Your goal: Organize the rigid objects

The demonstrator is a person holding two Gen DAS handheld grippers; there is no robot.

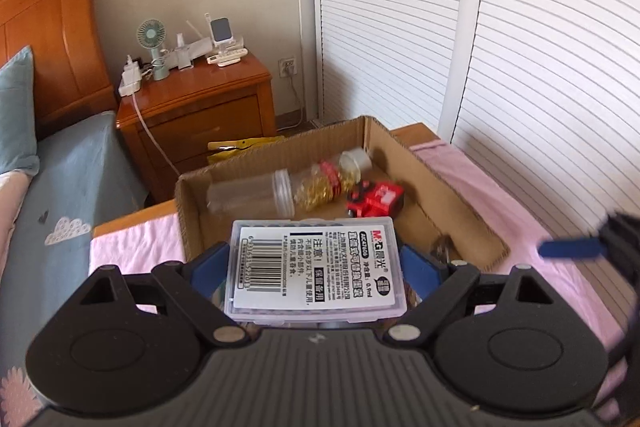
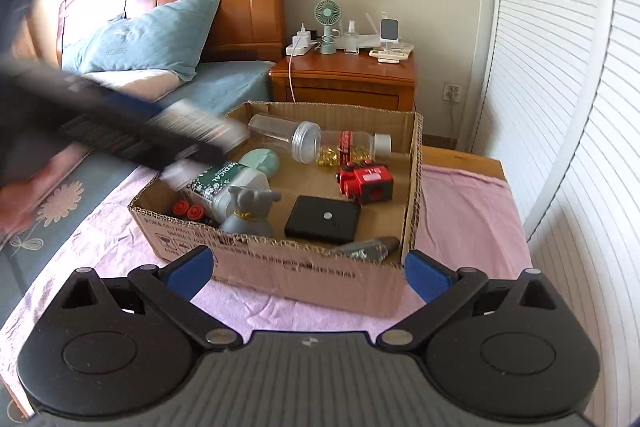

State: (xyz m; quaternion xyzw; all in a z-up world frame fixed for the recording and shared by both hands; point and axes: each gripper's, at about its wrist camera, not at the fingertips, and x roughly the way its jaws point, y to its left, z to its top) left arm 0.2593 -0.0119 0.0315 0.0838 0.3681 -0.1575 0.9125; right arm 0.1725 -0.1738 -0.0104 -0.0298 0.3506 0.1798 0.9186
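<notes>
1. Above the near left part of the cardboard box (image 2: 280, 267), the left gripper (image 1: 316, 263) pinches a clear plastic case (image 1: 314, 267) with a white barcode label; its blue pads press the case's two sides.
2. From the right wrist camera that gripper and case show only as a dark motion-blurred streak (no detail to make out).
3. The right gripper (image 2: 310, 269) hangs spread wide and empty just before the box's near wall, over the pink cloth (image 2: 472, 211).
4. Inside the box: a clear jar (image 2: 286, 139) and a bottle of gold capsules (image 2: 352, 147) along the far wall, a red toy (image 2: 366, 183) near the right wall, a black pack (image 2: 322, 219) and a grey figurine (image 2: 248, 213) toward the near wall.
5. A white "MEDICAL" bottle (image 2: 220, 187) is partly covered by the figurine; a grey object in the near right corner is cut off by the wall.
</notes>
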